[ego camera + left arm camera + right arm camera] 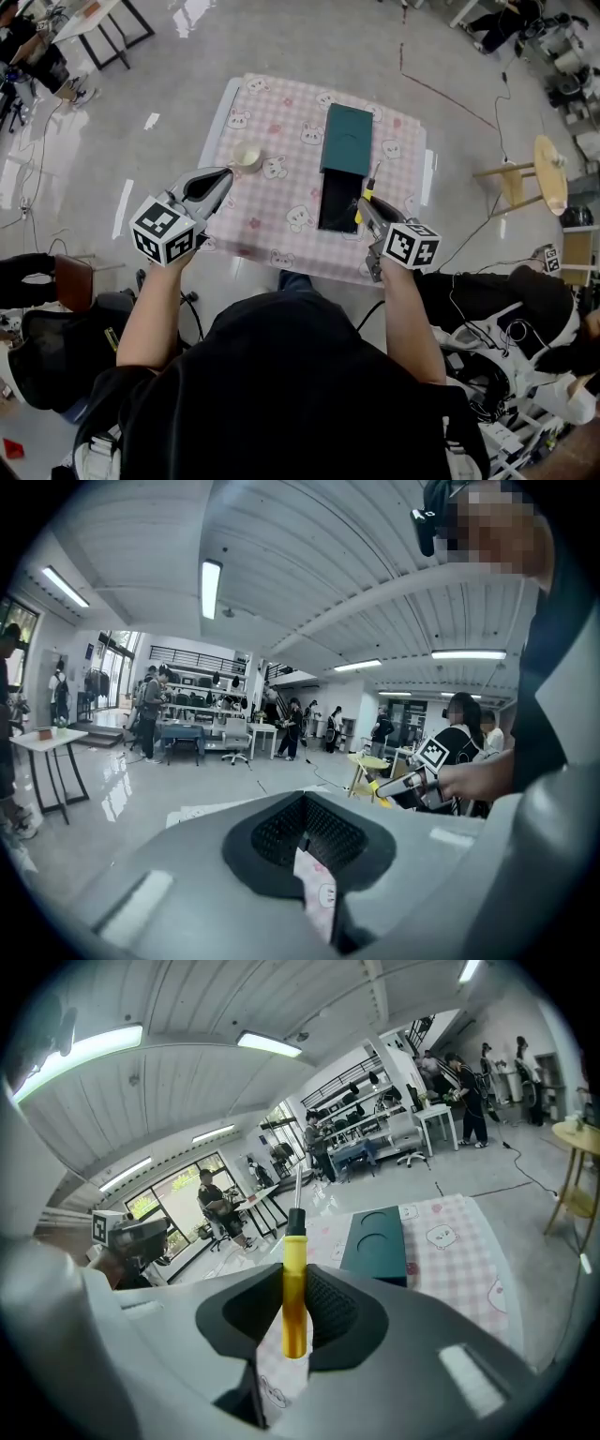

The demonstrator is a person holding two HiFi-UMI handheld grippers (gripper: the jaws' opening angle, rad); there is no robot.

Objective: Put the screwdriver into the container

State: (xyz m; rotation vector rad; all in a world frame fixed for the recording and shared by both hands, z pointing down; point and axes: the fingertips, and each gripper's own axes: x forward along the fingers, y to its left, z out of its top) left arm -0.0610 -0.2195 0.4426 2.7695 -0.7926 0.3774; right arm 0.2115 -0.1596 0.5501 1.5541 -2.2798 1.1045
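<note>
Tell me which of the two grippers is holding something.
The right gripper: its jaws are clamped on the yellow handle of the screwdriver. The left gripper is shut, with nothing between its jaws.

On the tabletop (pixel 281 202) the container (pixel 337 202) lies right of centre, its lid (pixel 347 138) behind it and overlapping its far end. A cup (pixel 247 156) stands well left of the lid. The screwdriver (pixel 367 193), in the right gripper's (pixel 367 207) jaws, hangs just right of the container.

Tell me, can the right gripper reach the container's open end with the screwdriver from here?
Probably yes: the right gripper, shut on the screwdriver, sits beside the open end of the container, with nothing between them.
</note>
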